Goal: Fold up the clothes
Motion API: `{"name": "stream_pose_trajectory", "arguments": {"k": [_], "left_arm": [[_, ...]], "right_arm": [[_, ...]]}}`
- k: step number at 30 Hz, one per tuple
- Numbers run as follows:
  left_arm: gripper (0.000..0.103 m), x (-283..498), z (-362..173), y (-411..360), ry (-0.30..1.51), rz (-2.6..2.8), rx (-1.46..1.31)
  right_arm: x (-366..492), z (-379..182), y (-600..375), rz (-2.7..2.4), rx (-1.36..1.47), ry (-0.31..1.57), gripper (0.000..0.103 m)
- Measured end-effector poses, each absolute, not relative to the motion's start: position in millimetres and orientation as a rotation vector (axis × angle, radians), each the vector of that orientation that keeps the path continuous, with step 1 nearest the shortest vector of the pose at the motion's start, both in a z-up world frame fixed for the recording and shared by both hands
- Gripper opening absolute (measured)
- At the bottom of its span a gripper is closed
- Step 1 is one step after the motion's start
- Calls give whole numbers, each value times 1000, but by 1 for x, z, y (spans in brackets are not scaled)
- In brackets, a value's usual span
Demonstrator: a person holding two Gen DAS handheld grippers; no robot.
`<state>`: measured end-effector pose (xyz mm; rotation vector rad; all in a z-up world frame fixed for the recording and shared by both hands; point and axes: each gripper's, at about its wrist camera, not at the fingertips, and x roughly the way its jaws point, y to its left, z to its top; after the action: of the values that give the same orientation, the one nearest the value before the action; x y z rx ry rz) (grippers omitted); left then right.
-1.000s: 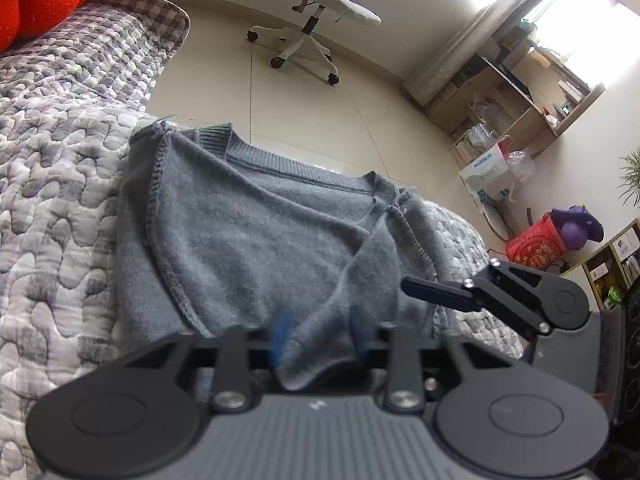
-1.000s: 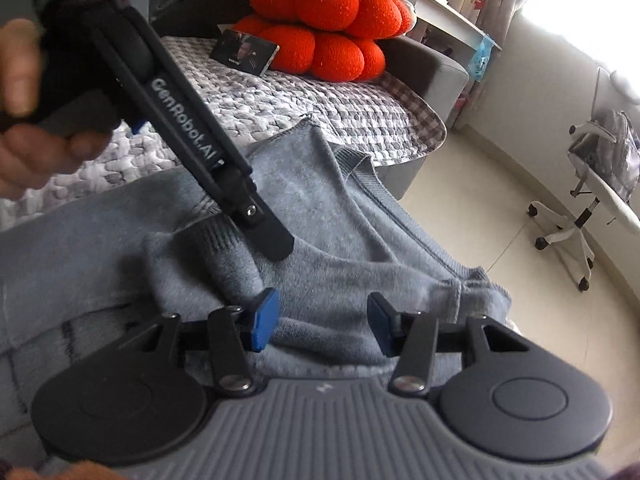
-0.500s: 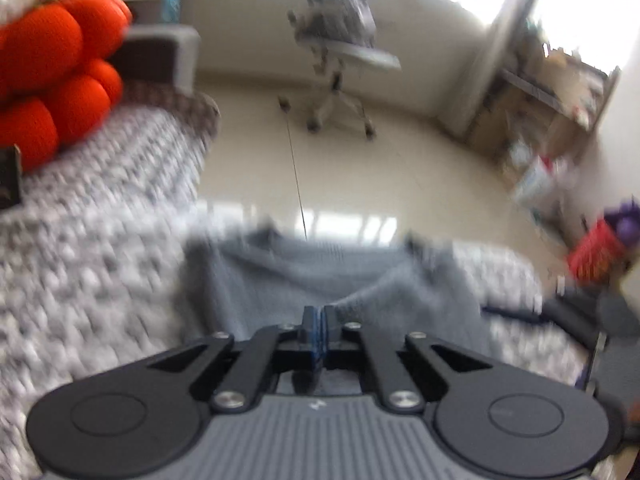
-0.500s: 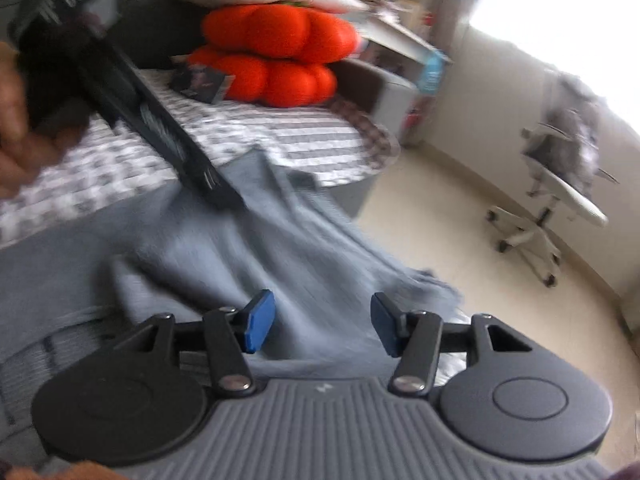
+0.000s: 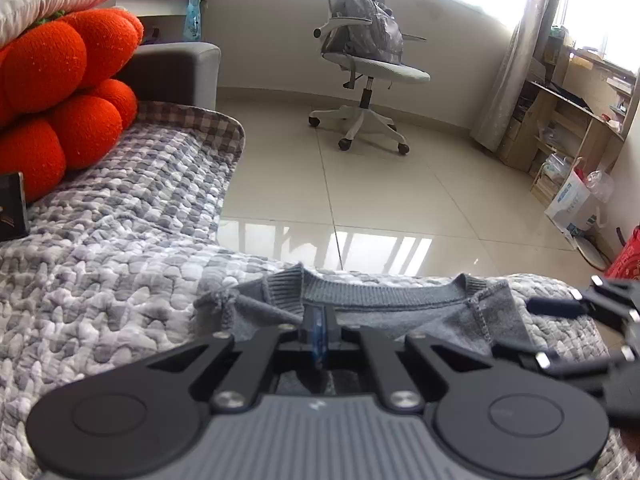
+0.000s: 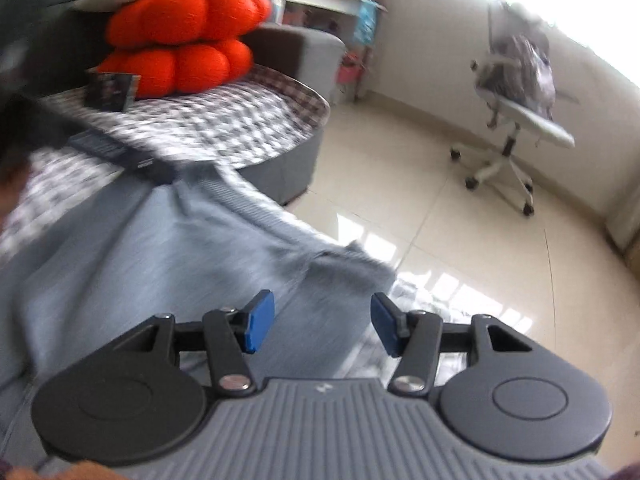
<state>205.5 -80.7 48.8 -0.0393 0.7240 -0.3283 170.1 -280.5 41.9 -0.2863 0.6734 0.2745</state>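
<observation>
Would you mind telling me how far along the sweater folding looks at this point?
Early to midway, I'd judge. Done: the grey sweater lies on the quilted sofa cover, collar toward the floor edge. In hand: the left gripper is shut on fabric near the collar, while the right gripper is open above the sweater's body. Left: no neat, compact fold shows yet; the right view is blurred.

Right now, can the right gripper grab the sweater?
Probably yes. The right gripper is open, and the sweater lies just ahead of its fingers with nothing between them. The left gripper pinches the sweater's far side, out of the way. The picture is blurry, so I can't be sure.
</observation>
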Motion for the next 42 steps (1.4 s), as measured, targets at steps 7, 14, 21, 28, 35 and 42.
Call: {"name": "stream_pose_trajectory", "arguments": {"k": [7, 14, 21, 28, 35, 42], "left_arm": [[2, 204, 50, -77, 700, -306, -34], [2, 202, 55, -80, 670, -293, -64], [2, 204, 55, -85, 661, -285, -82], [2, 201, 46, -83, 666, -266, -78], [1, 196, 51, -77, 639, -223, -106], [1, 200, 57, -85, 630, -209, -119]], "right_arm": [[199, 32, -292, 285, -284, 725, 45], [196, 36, -294, 246, -259, 690, 10], [198, 39, -314, 244, -111, 664, 10], [186, 34, -309, 311, -170, 618, 32], [188, 36, -317, 282, -125, 634, 12], [192, 41, -319, 205, -55, 643, 5]]}}
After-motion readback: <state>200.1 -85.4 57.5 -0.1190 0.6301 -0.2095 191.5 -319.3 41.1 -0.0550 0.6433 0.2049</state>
